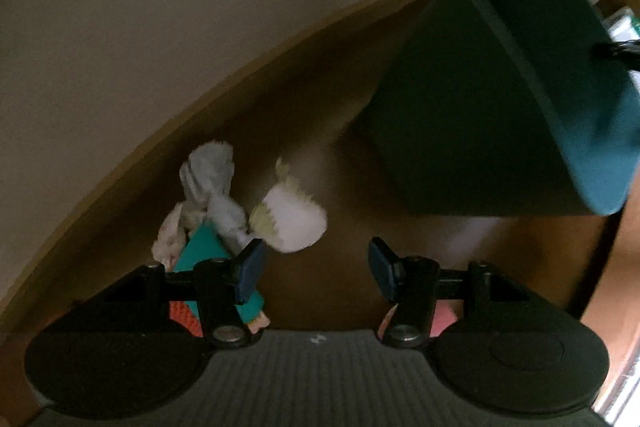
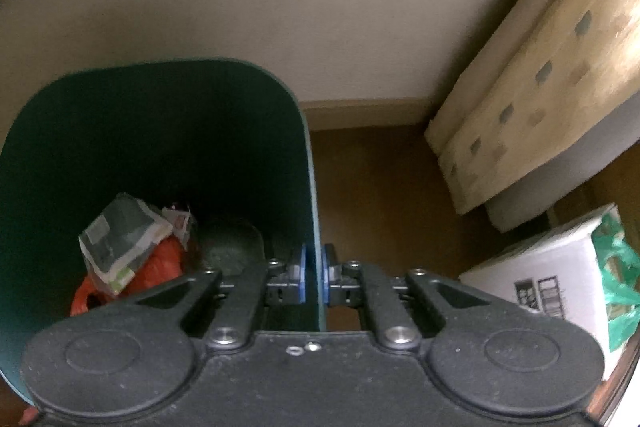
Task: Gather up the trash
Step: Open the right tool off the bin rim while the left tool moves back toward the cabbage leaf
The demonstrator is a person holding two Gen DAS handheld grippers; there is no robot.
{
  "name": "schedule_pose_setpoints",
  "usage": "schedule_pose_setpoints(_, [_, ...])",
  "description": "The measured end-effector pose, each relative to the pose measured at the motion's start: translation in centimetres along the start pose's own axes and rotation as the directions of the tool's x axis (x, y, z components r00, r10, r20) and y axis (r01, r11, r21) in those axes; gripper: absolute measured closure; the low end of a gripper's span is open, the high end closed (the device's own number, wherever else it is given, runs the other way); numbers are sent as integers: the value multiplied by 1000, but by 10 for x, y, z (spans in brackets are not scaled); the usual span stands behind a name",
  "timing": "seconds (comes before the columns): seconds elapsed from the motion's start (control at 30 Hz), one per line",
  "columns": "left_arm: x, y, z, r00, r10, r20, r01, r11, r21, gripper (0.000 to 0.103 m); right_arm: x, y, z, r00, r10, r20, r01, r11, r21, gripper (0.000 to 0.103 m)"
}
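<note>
Trash scraps [image 1: 240, 211] lie centre-left; your left gripper [image 1: 316, 267] spreads above them, while your right gripper [image 2: 314, 277] pinches the bin's rim [image 2: 316, 211], steadying it.

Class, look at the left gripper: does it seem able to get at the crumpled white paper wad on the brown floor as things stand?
Probably yes. The left gripper hangs open and empty just above the crumpled white paper wad, with bare brown floor between. The dark green bin stands off to one side, not in the way.
</note>
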State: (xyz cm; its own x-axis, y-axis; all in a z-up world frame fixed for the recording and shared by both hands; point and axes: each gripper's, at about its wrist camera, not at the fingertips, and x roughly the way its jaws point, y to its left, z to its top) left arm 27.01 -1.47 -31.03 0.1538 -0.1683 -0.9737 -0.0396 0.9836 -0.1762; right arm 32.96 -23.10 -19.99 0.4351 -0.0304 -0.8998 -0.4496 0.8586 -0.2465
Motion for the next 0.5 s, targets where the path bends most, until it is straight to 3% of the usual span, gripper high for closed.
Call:
schedule_pose_setpoints(0.23, [67, 6, -2, 998, 35, -44, -32, 997, 68, 47, 4, -4, -3, 1000, 20, -11, -19, 999, 51, 92])
schedule_pose_setpoints(0.4, [119, 27, 11, 988, -34, -151, 20, 995, -98, 47, -1, 4, -12, 997, 58, -57, -55, 997, 55, 73])
schedule_pose_setpoints(0.5, [142, 36, 13, 979, -31, -203, -2, 987, -163, 47, -5, 4, -25, 992, 86, -87, -77, 992, 103, 64])
